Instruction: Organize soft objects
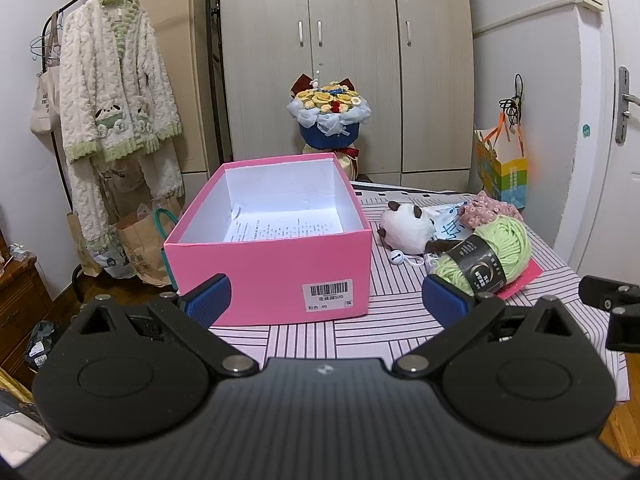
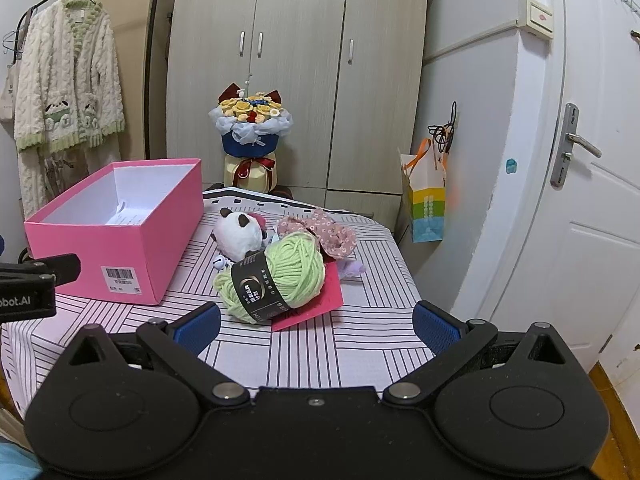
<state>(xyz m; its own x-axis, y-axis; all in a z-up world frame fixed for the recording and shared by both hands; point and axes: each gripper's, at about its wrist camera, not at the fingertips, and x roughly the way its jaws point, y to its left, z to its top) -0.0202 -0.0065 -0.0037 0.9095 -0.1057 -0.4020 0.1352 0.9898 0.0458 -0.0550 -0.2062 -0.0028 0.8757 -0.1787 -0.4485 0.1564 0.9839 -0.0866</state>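
An open pink box [image 1: 264, 268] [image 2: 120, 248] stands on the striped table, holding only a printed paper [image 1: 280, 228]. To its right lies a pile: a green yarn ball with a black band [image 1: 486, 256] [image 2: 276, 276], a white panda plush [image 1: 406, 224] [image 2: 240, 232], a floral pink fabric piece [image 1: 490, 210] [image 2: 332, 236], and a small purple soft thing [image 2: 352, 268]. My left gripper [image 1: 326, 300] is open and empty in front of the box. My right gripper [image 2: 316, 326] is open and empty in front of the yarn.
A red card [image 2: 320, 304] lies under the yarn. A small bell [image 1: 398, 258] lies by the panda. The striped tablecloth [image 2: 320, 344] ends close on the right. A bouquet [image 1: 330, 116], wardrobe, hanging robe [image 1: 116, 92], paper bags and a door [image 2: 592, 200] surround the table.
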